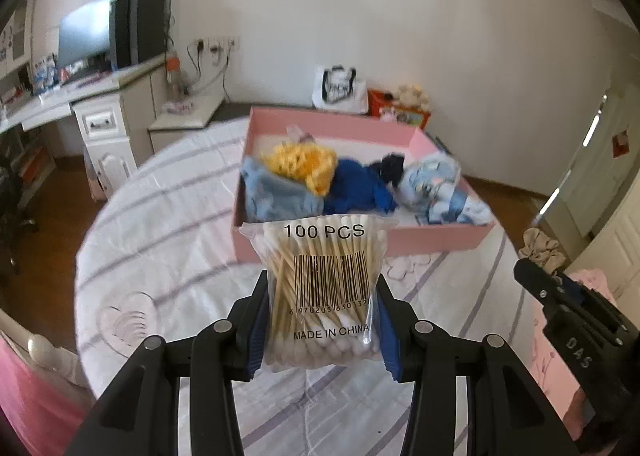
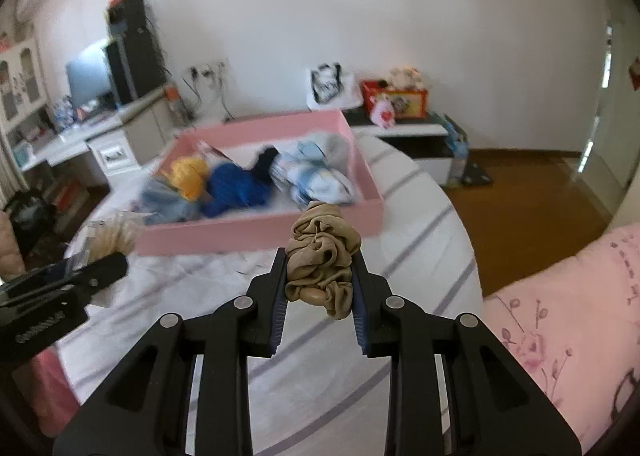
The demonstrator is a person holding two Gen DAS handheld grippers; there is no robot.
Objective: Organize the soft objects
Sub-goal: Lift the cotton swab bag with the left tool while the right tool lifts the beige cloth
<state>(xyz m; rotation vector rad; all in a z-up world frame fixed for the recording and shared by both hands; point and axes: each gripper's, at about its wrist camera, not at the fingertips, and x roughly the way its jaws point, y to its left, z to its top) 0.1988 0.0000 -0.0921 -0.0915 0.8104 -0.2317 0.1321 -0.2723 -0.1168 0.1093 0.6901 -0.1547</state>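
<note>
While lifted above the striped white bedcover (image 1: 168,216), holds one clear plastic bag of cotton swabs (image 1: 324,288) pinched between the jaws of the left gripper (image 1: 322,288); wooden sticks, white tips, printed barcode. Beyond it, sits one shallow pink rectangular box (image 1: 416,136) on the bedcover. Contains soft things in a row: one pale blue fuzzy cloth (image 1: 272,196), one yellow knitted piece (image 1: 304,164), one deep blue fabric bundle (image 1: 356,188), one small dark item (image 1: 390,166), one crinkly pack printed in light blue (image 1: 436,188). Grips one beige ruched scrunchie (image 2: 322,260), crumpled and matte, squeezed tight in the right gripper (image 2: 320,260), short of the box's near wall.
</note>
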